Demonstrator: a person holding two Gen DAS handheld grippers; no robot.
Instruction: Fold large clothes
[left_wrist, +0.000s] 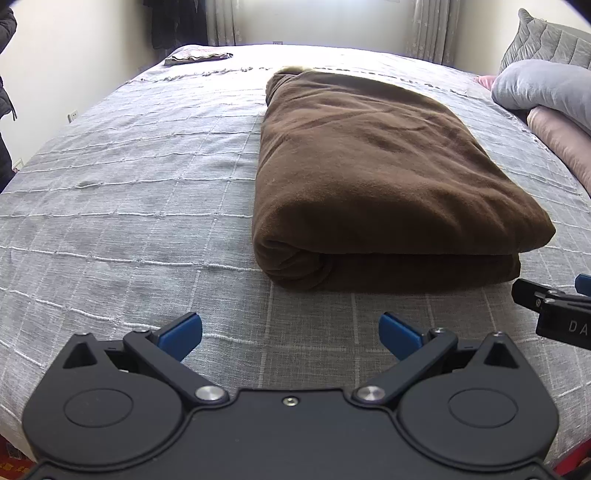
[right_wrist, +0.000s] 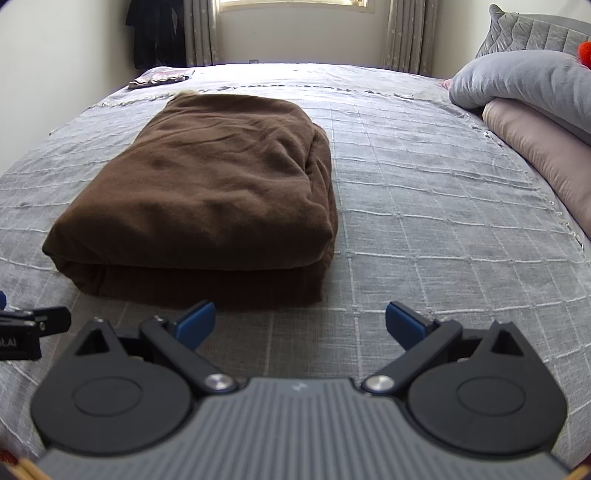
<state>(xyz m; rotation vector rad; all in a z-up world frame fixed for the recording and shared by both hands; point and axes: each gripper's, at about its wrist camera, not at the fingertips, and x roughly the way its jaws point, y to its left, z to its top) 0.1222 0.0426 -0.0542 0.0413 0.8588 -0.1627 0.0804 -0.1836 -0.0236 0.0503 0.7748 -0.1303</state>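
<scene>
Garment (left_wrist: 373, 177) brown, folded on bed (left_wrist: 129, 206); far end indistinct, perhaps pale trim. Left tool (left_wrist: 290, 332), right tool (right_wrist: 300, 323) wide, empty.

Both wrist views look low and forward across the bed (left_wrist: 129, 206) toward the window wall (side by side), sharing the folded brown garment (left_wrist: 376, 177), left camera left of it.

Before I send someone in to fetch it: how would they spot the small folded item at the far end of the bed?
Start from the bed with its grey checked cover, and pass the big brown folded garment in the middle. In the far left corner, near the curtains, lies a small flat folded cloth, pale and patterned, far thinner than the brown bundle.
</scene>
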